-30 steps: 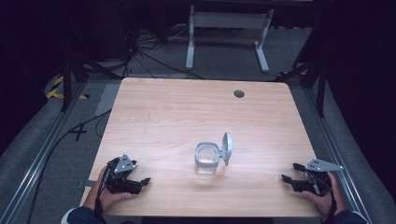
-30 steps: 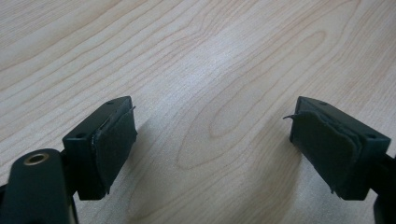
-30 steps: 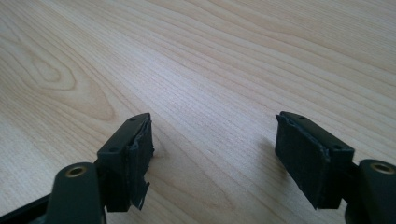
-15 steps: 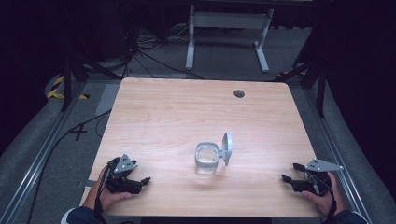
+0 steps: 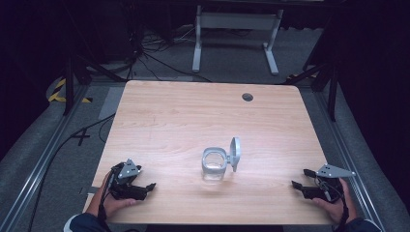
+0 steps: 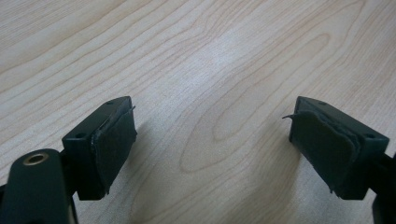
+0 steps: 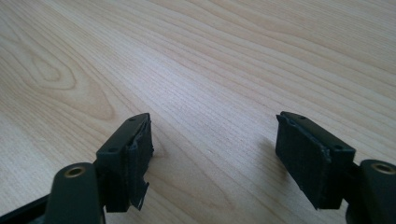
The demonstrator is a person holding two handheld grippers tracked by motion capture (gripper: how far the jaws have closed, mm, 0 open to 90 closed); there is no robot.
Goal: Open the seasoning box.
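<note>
— Grippers first: my left gripper [image 5: 151,186] rests low at the near edge of the table [image 5: 193,121], about seven o'clock from the table's middle, and its jaws stand wide apart with nothing between them. In the left gripper view, the left gripper [image 6: 212,140] has only bare wood grain in the gap, and the dark pads [image 6: 114,144] look a little frayed at their edges.

— And your other hand?

— My right gripper [image 5: 299,185] sits at about five o'clock, close to the near right corner, jaws spread just as wide and holding nothing. The right gripper view says the same: right gripper [image 7: 212,161] above plain wood, one pad [image 7: 140,158] ragged at its lower corner.

— Where is the thing you are working with?

— The clear jar [image 5: 213,165] stands upright between my two hands, slightly toward six o'clock of the table's middle, well apart from both grippers. Its hinged lid [image 5: 235,153] is flipped up and stands on edge at the jar's three o'clock side, attached at the rim. I can't tell whether anything is inside.

— Anything else on the table?

— A small dark round hole [image 5: 247,96] near the far edge, at about one o'clock.
</note>
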